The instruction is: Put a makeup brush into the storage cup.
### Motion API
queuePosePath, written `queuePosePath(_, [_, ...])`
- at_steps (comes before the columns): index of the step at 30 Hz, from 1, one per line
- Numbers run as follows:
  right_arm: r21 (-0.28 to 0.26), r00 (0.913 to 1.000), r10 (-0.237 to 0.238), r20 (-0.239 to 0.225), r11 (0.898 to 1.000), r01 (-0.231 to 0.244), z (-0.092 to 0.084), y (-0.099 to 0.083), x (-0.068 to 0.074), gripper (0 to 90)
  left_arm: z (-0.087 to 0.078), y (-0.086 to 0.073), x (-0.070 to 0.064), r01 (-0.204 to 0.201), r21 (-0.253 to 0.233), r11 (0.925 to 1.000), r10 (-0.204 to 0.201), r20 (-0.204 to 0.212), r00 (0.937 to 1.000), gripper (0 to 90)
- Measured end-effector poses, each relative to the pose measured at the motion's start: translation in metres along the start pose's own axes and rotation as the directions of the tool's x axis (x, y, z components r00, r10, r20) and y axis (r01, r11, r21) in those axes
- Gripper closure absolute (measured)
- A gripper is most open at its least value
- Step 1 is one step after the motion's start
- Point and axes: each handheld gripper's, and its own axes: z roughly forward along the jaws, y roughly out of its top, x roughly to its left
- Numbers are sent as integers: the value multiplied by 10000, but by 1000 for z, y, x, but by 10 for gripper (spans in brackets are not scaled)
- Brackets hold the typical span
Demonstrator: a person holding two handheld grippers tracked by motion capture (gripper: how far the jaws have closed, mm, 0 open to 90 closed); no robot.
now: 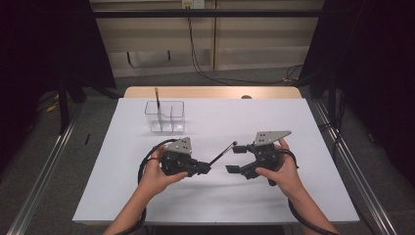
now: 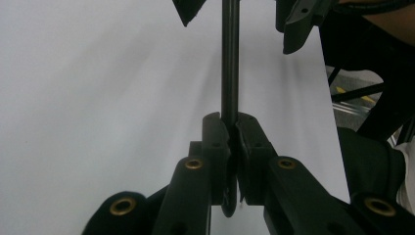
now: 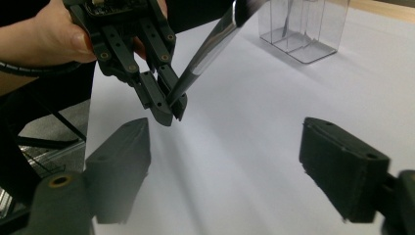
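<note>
1. While the left hand-held gripper (image 1: pixel 208 168) hangs over the middle of the white desk (image 1: pixel 293 196), its jaws are clenched on the lower end of a dark pen (image 1: pixel 223 152)
2. Seen from the left gripper view, the pen (image 2: pixel 230 58) runs straight out from between the clamped pads
3. From that grip the pen slants up toward the right hand-held gripper (image 1: pixel 235 159), its tip beside that gripper's upper jaw
4. Right hand-held gripper (image 3: pixel 235 161) is released, jaws wide apart and nothing between them
5. Farther back on the desk stands a clear divided container (image 1: pixel 165 116) with a pencil (image 1: pixel 157 100) upright in it
</note>
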Motion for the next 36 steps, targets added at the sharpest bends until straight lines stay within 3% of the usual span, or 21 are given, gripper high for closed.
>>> queuePosePath(12, [-200,9999,152,-70,9997,-153,2,-1,1,387,10,-1,1,306,-443,9985,-306,22,9995,839])
queuePosePath(24, [-547,9987,345,-381,9978,-365,3,-2,2,667,16,1,1,378,-459,9982,-374,86,9993,839])
queuePosePath(36, [-635,9968,517,-614,9964,-556,8,-1,3,810,22,1,1,454,-603,9971,-446,151,9989,839])
